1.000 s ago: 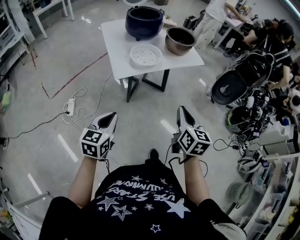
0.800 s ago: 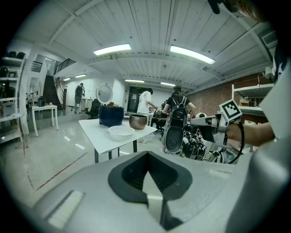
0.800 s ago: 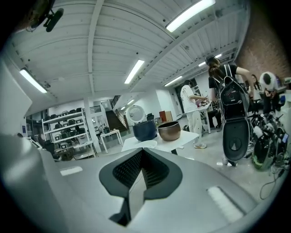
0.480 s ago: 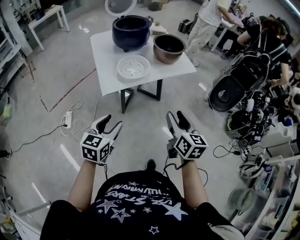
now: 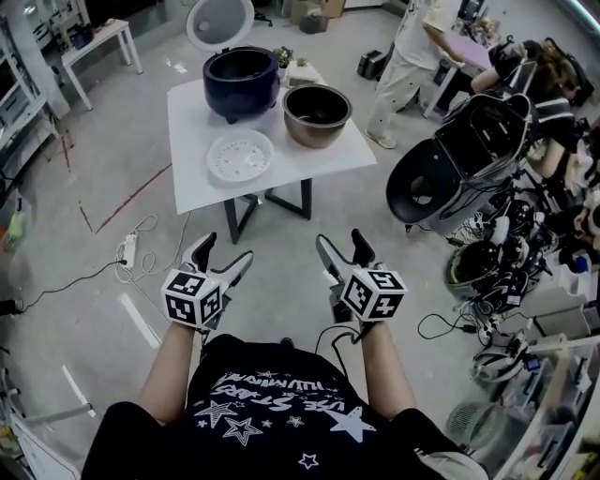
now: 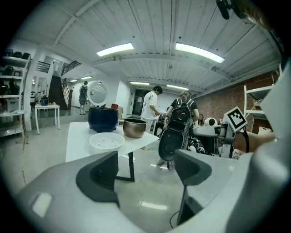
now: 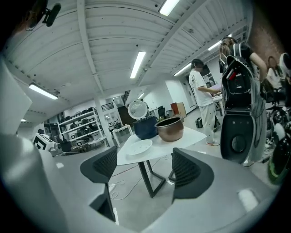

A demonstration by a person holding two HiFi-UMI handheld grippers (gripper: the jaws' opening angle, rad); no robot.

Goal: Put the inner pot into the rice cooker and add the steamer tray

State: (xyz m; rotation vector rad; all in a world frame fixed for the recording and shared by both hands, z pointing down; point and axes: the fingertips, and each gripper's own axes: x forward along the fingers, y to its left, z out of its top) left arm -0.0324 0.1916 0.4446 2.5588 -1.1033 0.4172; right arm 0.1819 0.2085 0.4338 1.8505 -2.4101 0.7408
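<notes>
A white table stands ahead of me, and everything for the task sits on it. At its back is the dark blue rice cooker with its round lid raised. Beside it, to the right, sits the copper inner pot, and the white steamer tray lies in front. My left gripper and right gripper hang open over the floor, well short of the table. The right jaws have just been opening, with nothing between them. Both gripper views show the cooker, pot and tray beyond empty jaws.
Black equipment and cables crowd the floor to the right, where people work at benches. A power strip with leads lies on the floor at the left. A small white table stands at the far left.
Both grippers were shut a second ago and now stand open. I have walked closer, so the table sits nearer and further left in the head view.
</notes>
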